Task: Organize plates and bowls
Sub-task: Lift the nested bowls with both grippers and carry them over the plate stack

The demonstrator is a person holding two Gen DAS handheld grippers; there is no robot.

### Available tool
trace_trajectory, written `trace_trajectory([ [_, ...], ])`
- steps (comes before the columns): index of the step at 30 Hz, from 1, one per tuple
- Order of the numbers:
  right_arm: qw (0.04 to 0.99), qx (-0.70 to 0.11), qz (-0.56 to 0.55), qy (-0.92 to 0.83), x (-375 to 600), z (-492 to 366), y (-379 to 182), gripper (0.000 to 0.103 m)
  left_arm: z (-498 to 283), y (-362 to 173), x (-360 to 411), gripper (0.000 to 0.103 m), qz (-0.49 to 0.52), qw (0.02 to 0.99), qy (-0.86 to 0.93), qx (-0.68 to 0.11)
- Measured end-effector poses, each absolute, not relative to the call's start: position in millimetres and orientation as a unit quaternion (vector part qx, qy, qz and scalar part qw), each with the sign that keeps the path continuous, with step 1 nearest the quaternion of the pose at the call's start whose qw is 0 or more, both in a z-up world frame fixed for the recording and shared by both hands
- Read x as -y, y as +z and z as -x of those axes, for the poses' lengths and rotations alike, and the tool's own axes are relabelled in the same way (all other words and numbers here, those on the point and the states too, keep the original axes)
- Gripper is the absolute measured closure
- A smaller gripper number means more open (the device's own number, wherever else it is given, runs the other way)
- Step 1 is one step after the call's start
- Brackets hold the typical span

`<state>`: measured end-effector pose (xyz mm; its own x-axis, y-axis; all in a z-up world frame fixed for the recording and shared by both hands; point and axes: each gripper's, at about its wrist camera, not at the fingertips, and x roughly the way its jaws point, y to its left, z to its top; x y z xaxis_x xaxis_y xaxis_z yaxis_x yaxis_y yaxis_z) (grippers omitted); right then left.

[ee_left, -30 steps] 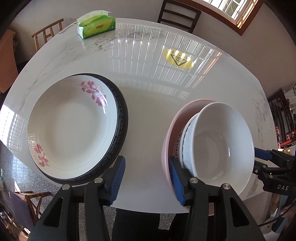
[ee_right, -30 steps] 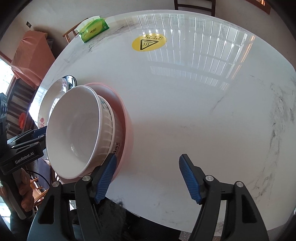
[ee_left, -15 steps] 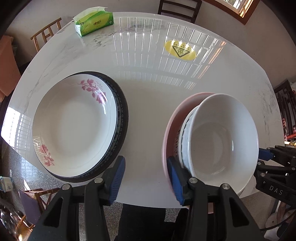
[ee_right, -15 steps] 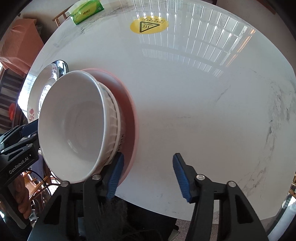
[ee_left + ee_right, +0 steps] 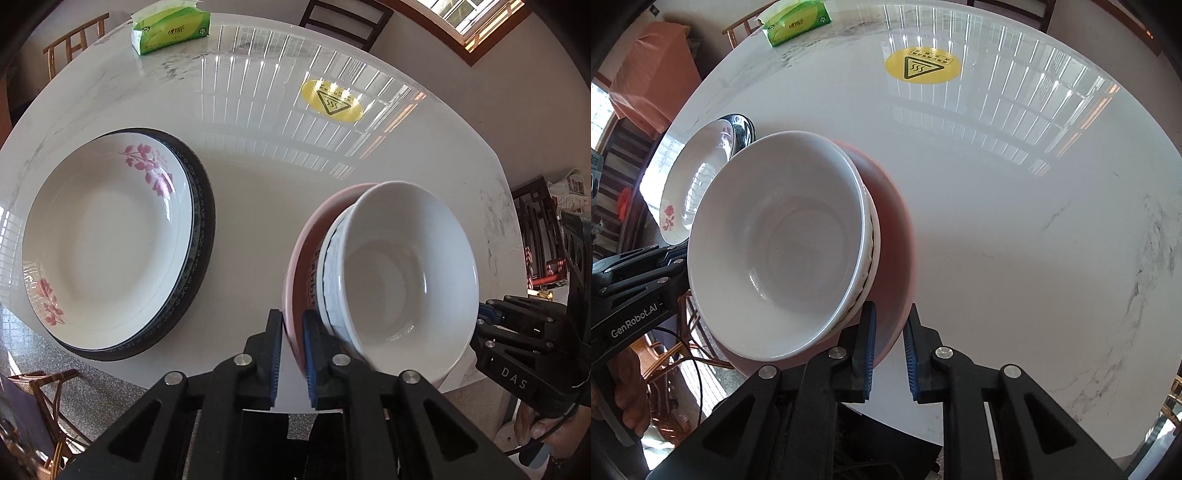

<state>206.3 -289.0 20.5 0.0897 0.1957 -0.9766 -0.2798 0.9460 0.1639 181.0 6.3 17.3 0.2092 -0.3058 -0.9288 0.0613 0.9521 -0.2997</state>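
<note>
A pink plate (image 5: 301,266) (image 5: 897,236) carries two nested white bowls (image 5: 402,280) (image 5: 779,251), the lower one ribbed. My left gripper (image 5: 292,321) is closing its jaws on the plate's left rim, and the blue pads press on it. My right gripper (image 5: 890,314) is closing on the opposite rim, which sits pinched between its pads. Each gripper also shows at the edge of the other's view, the right gripper (image 5: 487,317) and the left gripper (image 5: 676,258). To the left a white flowered plate (image 5: 103,240) (image 5: 690,184) lies on a dark patterned plate (image 5: 207,236).
The round white marble table (image 5: 258,147) has a yellow warning sticker (image 5: 331,100) (image 5: 922,65) past the middle and a green tissue pack (image 5: 170,29) (image 5: 798,22) at the far edge. Wooden chairs (image 5: 74,44) stand around it. The stack sits close to the near edge.
Both grippers went from open beside the pink plate to shut on its rim, one on each side. The plates on the left have not moved.
</note>
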Motion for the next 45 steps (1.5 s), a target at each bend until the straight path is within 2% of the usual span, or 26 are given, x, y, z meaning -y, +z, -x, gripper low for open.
trace_trajectory([
  [21, 0.753, -0.632, 0.017, 0.182, 291, -201, 34, 0.087, -174, 38, -8, 0.093, 0.092, 0.792, -0.108, -0.594],
  [45, 0.76, -0.611, 0.014, 0.222, 245, -211, 65, 0.087, -162, 71, -60, 0.095, 0.116, 0.811, -0.068, -0.569],
])
